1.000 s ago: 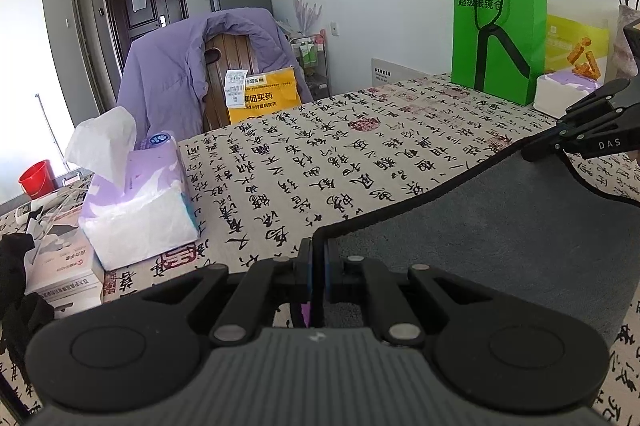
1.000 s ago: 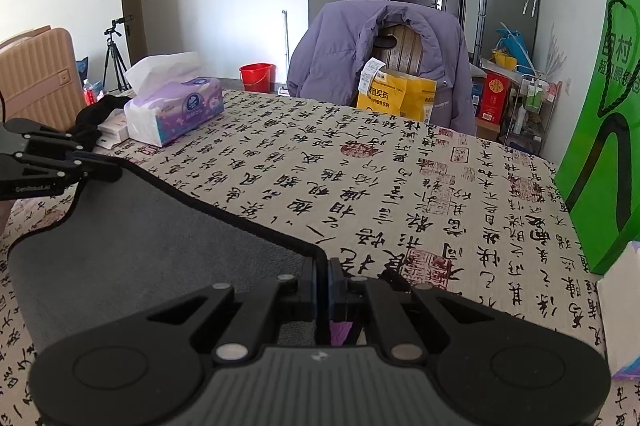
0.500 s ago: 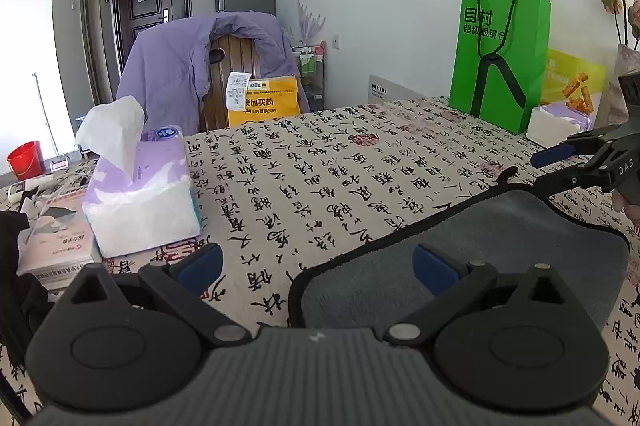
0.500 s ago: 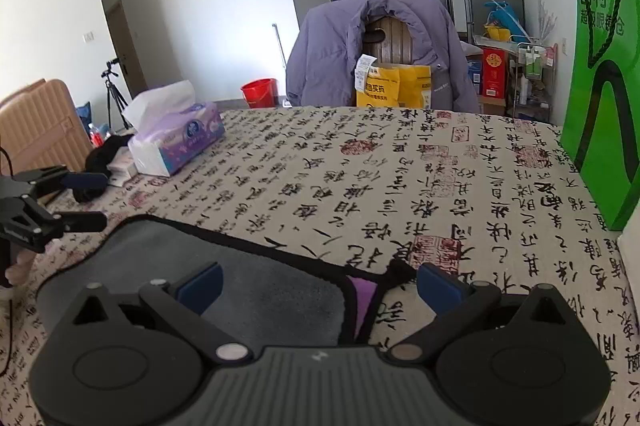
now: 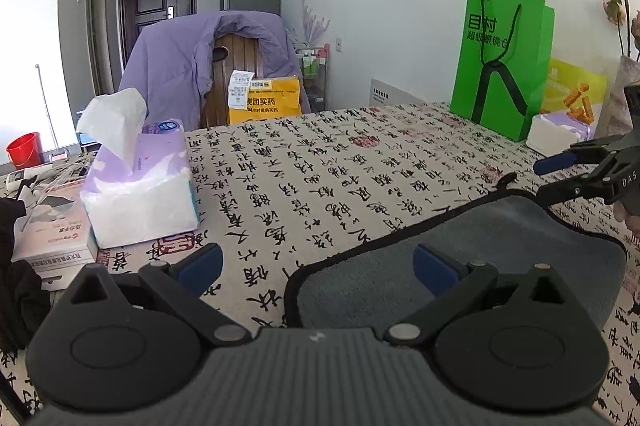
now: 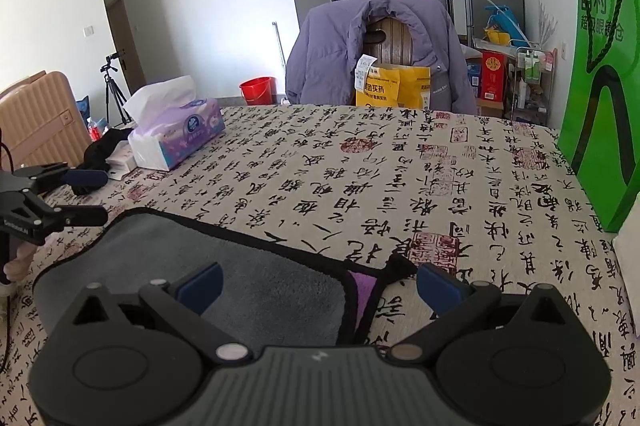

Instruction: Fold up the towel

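At far left a tissue box stands on the bench, which wears a calligraphy-print cloth, well apart from the towel. The left gripper has its jaws spread wide and holds nothing; its blue pads straddle the towel's near left corner. The grey towel, edged in black, lies flat on the bench in front of both grippers, with a purple underside showing at its folded right corner in the right wrist view. The right gripper is likewise wide open and empty, hovering over that corner. A green bag stands at the bench's far right edge.
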The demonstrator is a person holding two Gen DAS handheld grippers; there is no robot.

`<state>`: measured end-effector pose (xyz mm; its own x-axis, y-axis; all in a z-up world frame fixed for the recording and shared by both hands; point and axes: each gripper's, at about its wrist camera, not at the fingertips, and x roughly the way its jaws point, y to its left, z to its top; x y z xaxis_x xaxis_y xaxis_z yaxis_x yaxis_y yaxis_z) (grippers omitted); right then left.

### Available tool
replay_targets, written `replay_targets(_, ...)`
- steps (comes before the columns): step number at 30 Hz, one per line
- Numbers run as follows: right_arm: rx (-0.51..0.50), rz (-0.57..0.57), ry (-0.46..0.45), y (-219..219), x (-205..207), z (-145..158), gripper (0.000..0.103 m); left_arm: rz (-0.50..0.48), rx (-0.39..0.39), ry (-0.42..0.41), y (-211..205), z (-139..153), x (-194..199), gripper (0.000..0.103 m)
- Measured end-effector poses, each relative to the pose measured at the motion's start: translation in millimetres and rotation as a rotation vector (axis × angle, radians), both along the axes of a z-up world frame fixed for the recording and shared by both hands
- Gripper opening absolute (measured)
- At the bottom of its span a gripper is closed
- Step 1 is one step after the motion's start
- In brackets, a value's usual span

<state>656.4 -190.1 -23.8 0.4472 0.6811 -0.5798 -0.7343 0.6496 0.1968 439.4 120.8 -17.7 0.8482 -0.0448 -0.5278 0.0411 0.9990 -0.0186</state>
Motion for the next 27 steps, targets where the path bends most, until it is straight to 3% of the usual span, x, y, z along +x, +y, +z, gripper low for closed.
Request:
replay_targets(9,0.002,0.001,-0.010,-3.1,-7.1,4.2,0.103,0.028,-0.014,-0.001,1.2,1.2,-8.4,0.103)
replay_targets(27,0.018,-0.010,-0.046,-16.0,-32.4,24.2,0.103,-0.022,0.025,-0.048,-22.5,18.2,-36.0,0.103)
